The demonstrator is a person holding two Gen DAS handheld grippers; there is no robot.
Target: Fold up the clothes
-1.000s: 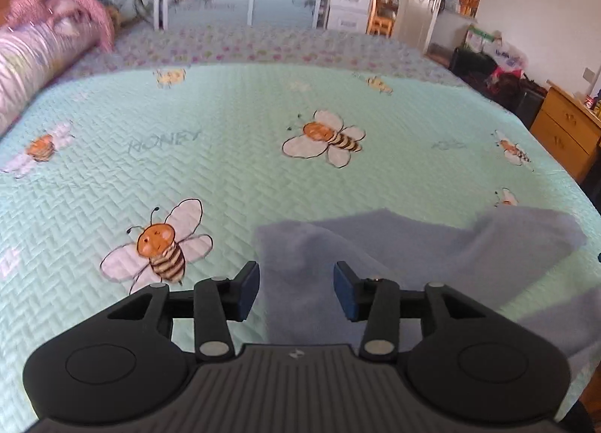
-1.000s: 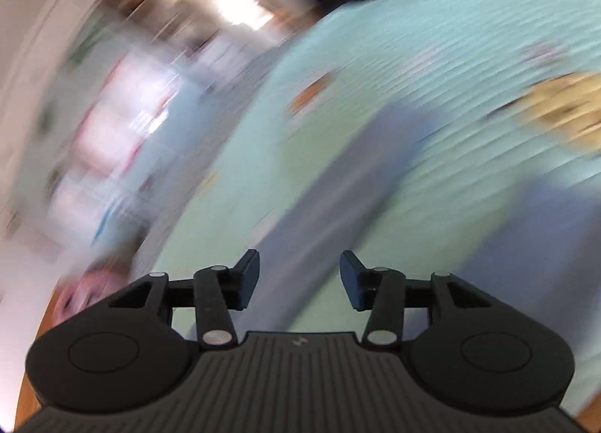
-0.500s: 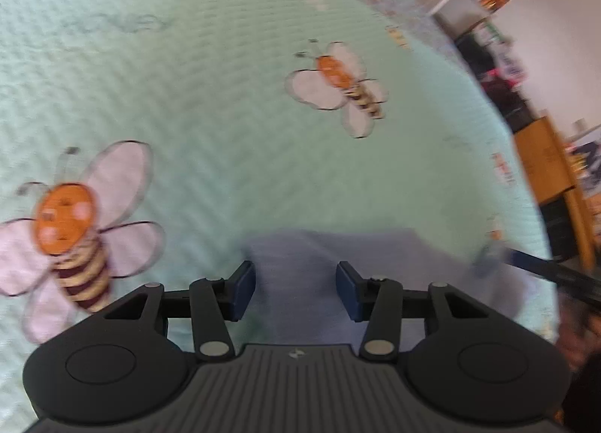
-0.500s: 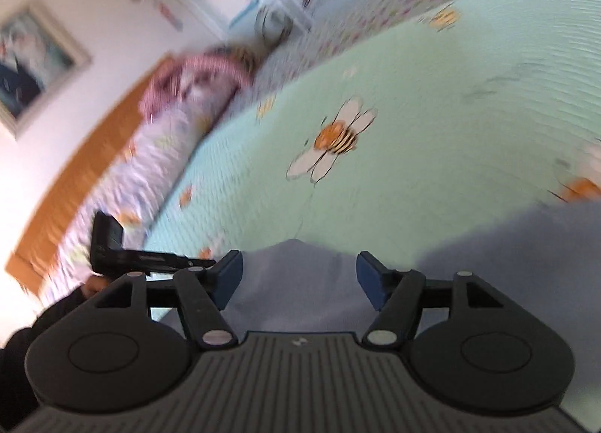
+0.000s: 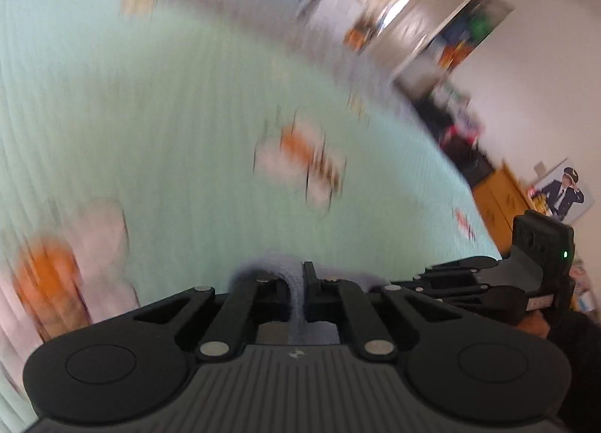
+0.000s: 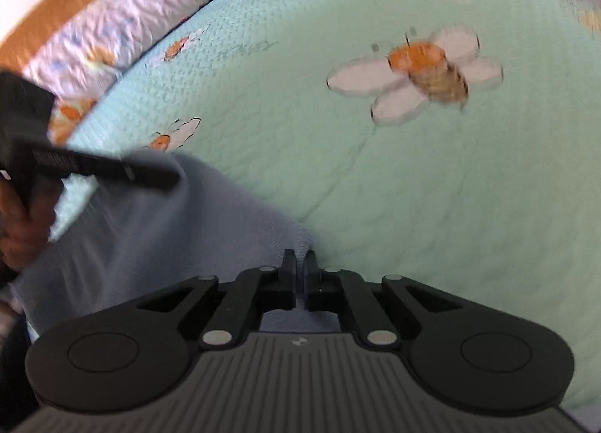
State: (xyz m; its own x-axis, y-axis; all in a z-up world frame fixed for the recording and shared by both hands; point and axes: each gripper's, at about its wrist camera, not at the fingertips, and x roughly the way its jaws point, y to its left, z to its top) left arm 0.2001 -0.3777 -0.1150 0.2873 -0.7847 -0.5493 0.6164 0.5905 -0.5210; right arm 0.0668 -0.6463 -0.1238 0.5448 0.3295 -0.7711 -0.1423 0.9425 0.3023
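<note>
A blue-grey cloth (image 6: 169, 237) lies on the mint bee-print quilt (image 6: 413, 177). In the right wrist view my right gripper (image 6: 299, 264) is shut, pinching the cloth's near corner. The left gripper (image 6: 165, 179) reaches in from the left onto the cloth's far corner, held by a person's hand (image 6: 22, 237). In the blurred left wrist view my left gripper (image 5: 298, 277) is shut on a raised fold of the cloth (image 5: 311, 335), which runs up between the pads. The right gripper (image 5: 413, 279) lies close by on the right.
A floral bolster (image 6: 131, 19) and a wooden headboard (image 6: 56, 8) run along the bed's far left side. A wooden dresser (image 5: 499, 200), a picture (image 5: 563, 192) and room clutter stand beyond the bed's right edge.
Both grippers have gone from open to shut on the blue-grey cloth. The right gripper swung across the bed and rolled; the left dropped toward the cloth's corner and tilted.
</note>
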